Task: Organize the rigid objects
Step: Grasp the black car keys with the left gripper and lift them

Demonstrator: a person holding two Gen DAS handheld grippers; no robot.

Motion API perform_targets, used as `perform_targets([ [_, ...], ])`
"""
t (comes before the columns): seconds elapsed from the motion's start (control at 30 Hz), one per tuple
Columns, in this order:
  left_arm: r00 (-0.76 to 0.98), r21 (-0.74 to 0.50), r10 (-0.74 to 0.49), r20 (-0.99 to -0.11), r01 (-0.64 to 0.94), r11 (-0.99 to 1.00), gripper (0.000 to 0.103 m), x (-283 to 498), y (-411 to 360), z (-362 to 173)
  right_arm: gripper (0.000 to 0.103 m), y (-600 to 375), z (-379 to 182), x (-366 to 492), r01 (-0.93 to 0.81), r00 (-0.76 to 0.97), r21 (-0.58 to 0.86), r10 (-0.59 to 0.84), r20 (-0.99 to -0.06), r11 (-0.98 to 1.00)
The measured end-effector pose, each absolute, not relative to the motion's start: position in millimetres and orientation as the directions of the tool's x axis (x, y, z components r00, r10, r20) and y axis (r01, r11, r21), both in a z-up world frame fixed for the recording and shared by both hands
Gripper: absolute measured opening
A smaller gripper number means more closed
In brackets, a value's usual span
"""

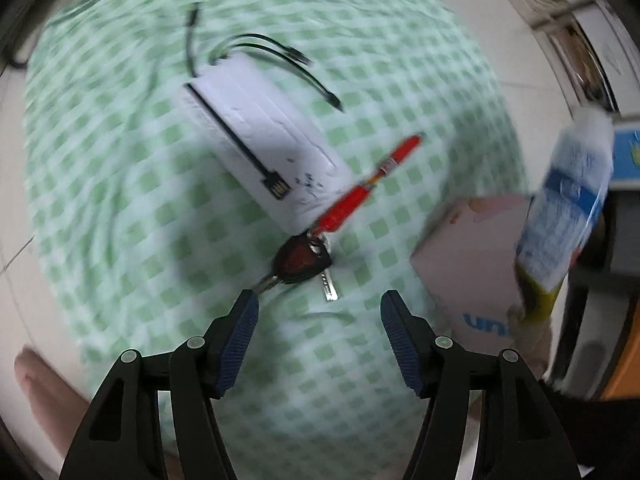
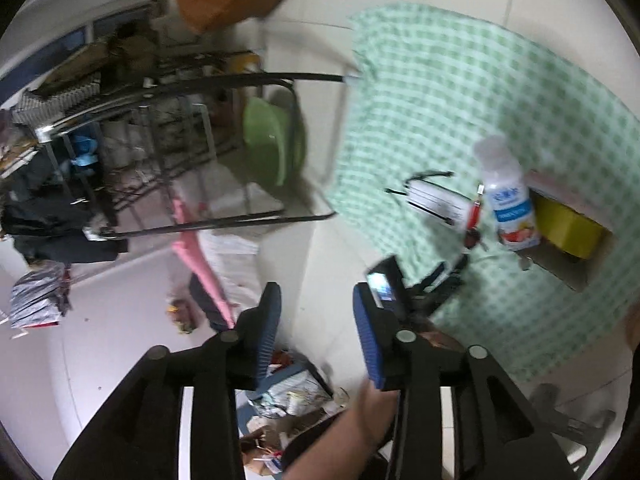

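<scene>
A green-checked cloth [image 1: 120, 184] is spread over the surface, and on it a white power bank [image 1: 256, 132] with a black built-in USB cable is seen in the left wrist view. A red pen-like stick [image 1: 360, 188] is laid with its lower end against the power bank's corner, and a black car key [image 1: 300, 260] with a small silver key on the same ring is found just below it. The left tongs [image 1: 319, 300] are held wide apart over the cloth just short of the keys, with nothing between them; the left fingertip [image 1: 248, 304] is seen close by the key blade.

At the right edge of that view a milk bottle [image 1: 568, 208] with a blue and white label is shown beside a cardboard box [image 1: 468, 248], both blurred.

The right wrist view takes in the whole group from farther off: the bottle [image 2: 510, 200] is seen upright next to the open box [image 2: 576, 256], which contains something yellow [image 2: 568, 220] that is not visible from the left. The right tongs [image 2: 316, 300] are held moderately open and empty, off the cloth, above the floor. A metal rack [image 2: 160, 152], a green basin [image 2: 268, 140] and floor clutter are shown only here.
</scene>
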State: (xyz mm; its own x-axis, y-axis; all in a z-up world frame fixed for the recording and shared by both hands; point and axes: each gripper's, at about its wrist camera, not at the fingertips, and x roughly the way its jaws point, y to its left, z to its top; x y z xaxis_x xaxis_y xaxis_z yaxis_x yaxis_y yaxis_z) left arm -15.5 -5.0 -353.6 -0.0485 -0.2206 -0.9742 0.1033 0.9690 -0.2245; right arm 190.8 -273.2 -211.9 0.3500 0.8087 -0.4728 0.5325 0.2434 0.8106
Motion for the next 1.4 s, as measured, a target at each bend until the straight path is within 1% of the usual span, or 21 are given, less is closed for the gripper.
perform_targets([
  [0.03, -0.056, -0.196, -0.190, -0.980, 0.131, 0.972, 0.052, -18, -10, -359, 0.044, -275, -209, 190, 0.526, 0.354, 0.814, 0.807, -0.473, 0.246],
  [0.13, -0.054, -0.093, -0.082, -0.995, 0.242, 0.966, 0.044, -18, -25, -370, 0.046, -277, -206, 192, 0.527, 0.348, 0.806, 0.797, -0.493, 0.269],
  [0.2, -0.043, -0.063, -0.053, -0.998, 0.303, 0.951, 0.044, -15, -38, -376, 0.046, -279, -207, 193, 0.532, 0.336, 0.792, 0.785, -0.521, 0.298],
  [0.23, -0.049, -0.068, -0.055, -0.997, 0.315, 0.947, 0.044, -13, -44, -380, 0.046, -280, -207, 194, 0.528, 0.332, 0.787, 0.776, -0.536, 0.318],
  [0.33, -0.077, -0.106, -0.088, -0.993, 0.283, 0.953, 0.044, -10, -47, -396, 0.046, -279, -206, 198, 0.504, 0.314, 0.777, 0.758, -0.571, 0.377],
  [0.37, -0.024, -0.081, -0.077, -0.997, 0.287, 0.955, 0.044, -9, -50, -394, 0.046, -278, -207, 198, 0.498, 0.306, 0.776, 0.758, -0.575, 0.387],
  [0.4, -0.007, -0.064, -0.065, -0.998, 0.286, 0.956, 0.044, -8, -51, -396, 0.046, -279, -209, 197, 0.496, 0.300, 0.775, 0.760, -0.576, 0.392],
  [0.47, -0.001, -0.017, -0.018, -1.000, 0.295, 0.955, 0.043, -6, -55, -402, 0.046, -282, -214, 195, 0.504, 0.292, 0.770, 0.762, -0.578, 0.391],
  [0.5, -0.031, 0.015, 0.025, -0.999, 0.304, 0.953, 0.039, -5, -58, -409, 0.046, -283, -218, 194, 0.510, 0.288, 0.766, 0.762, -0.580, 0.391],
  [0.53, -0.066, 0.052, 0.078, -0.995, 0.324, 0.945, 0.037, -5, -61, -417, 0.045, -284, -220, 194, 0.515, 0.285, 0.763, 0.762, -0.581, 0.390],
  [0.63, -0.065, 0.100, 0.136, -0.989, 0.389, 0.916, 0.036, -10, -75, -423, 0.046, -288, -229, 189, 0.540, 0.272, 0.749, 0.762, -0.588, 0.385],
  [0.73, -0.078, 0.108, 0.149, -0.986, 0.380, 0.919, 0.035, -10, -79, -427, 0.046, -293, -232, 186, 0.551, 0.271, 0.740, 0.757, -0.595, 0.385],
  [0.77, -0.085, 0.102, 0.142, -0.986, 0.366, 0.925, 0.035, -10, -79, -427, 0.046, -295, -232, 185, 0.552, 0.274, 0.739, 0.754, -0.598, 0.386],
  [0.8, -0.092, 0.082, 0.121, -0.988, 0.347, 0.934, 0.030, -10, -77, -425, 0.046, -297, -230, 185, 0.553, 0.277, 0.739, 0.751, -0.600, 0.386],
  [0.83, -0.088, 0.068, 0.102, -0.991, 0.331, 0.941, 0.021, -6, -72, -417, 0.046, -298, -229, 185, 0.553, 0.281, 0.739, 0.749, -0.601, 0.385],
  [0.9, -0.069, 0.021, 0.042, -0.997, 0.284, 0.958, 0.009, -3, -65, -403, 0.046, -300, -226, 185, 0.547, 0.290, 0.745, 0.749, -0.596, 0.381],
  [0.97, -0.095, -0.051, -0.029, -0.995, 0.230, 0.972, 0.007, 0, -55, -393, 0.046, -300, -221, 187, 0.538, 0.297, 0.754, 0.752, -0.589, 0.378],
  [1.03, -0.094, -0.070, -0.051, -0.994, 0.210, 0.975, 0.004, 0, -47, -384, 0.046, -298, -217, 189, 0.529, 0.303, 0.761, 0.754, -0.584, 0.377],
  [1.23, -0.052, -0.194, -0.191, -0.980, 0.063, 0.979, 0.004, 1, -14, -345, 0.046, -289, -209, 193, 0.500, 0.315, 0.776, 0.754, -0.577, 0.384],
  [1.4, -0.014, -0.328, -0.328, -0.945, 0.024, 0.944, 0.004, 7, 7, -283, 0.046, -275, -210, 197, 0.497, 0.301, 0.782, 0.770, -0.562, 0.376],
])
